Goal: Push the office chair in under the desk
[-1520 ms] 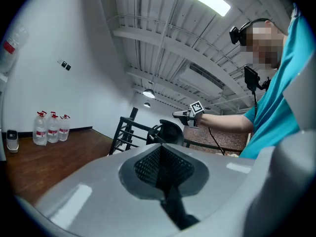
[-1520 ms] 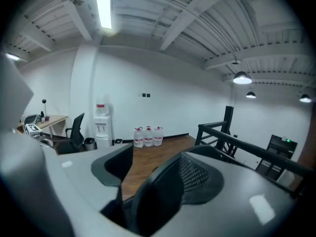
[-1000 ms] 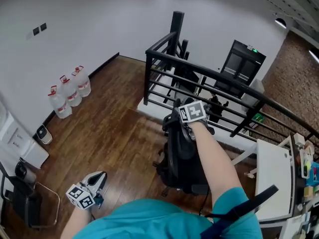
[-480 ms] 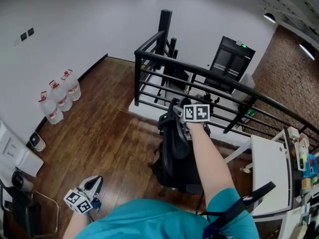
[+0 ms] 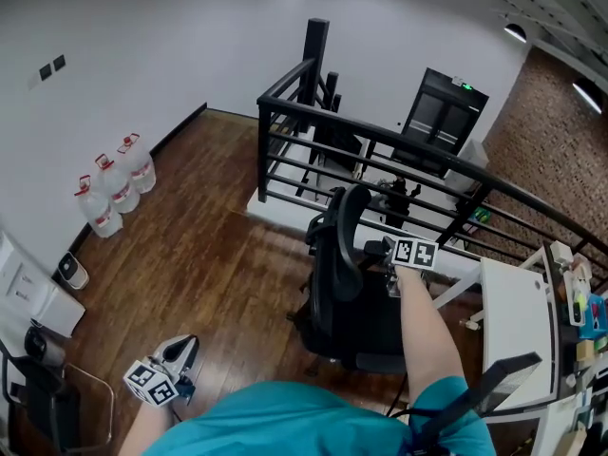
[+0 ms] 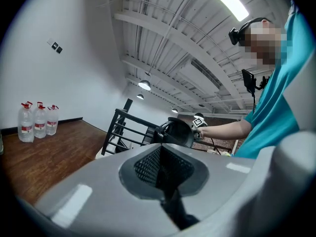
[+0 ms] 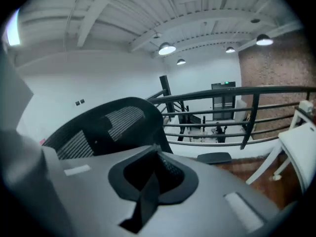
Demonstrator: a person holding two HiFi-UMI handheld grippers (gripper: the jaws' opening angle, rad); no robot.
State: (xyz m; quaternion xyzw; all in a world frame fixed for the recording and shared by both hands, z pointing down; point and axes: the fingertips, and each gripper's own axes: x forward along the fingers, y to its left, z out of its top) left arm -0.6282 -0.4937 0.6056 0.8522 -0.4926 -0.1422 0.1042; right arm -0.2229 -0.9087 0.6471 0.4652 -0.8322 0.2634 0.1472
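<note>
Presently one office chair (image 5: 342, 255), three water jugs (image 5: 116, 186); left gripper (image 5: 187, 348) and right gripper (image 7: 157, 164) both have jaws pressed together.

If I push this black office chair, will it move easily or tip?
Probably glides: the office chair stands on smooth wooden floor, though its wheels are not visible. A push high on the tall mesh back may tilt or swivel it.

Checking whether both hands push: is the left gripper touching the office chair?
Apart. The head view shows wood floor between the left gripper, low at left, and the office chair.
</note>
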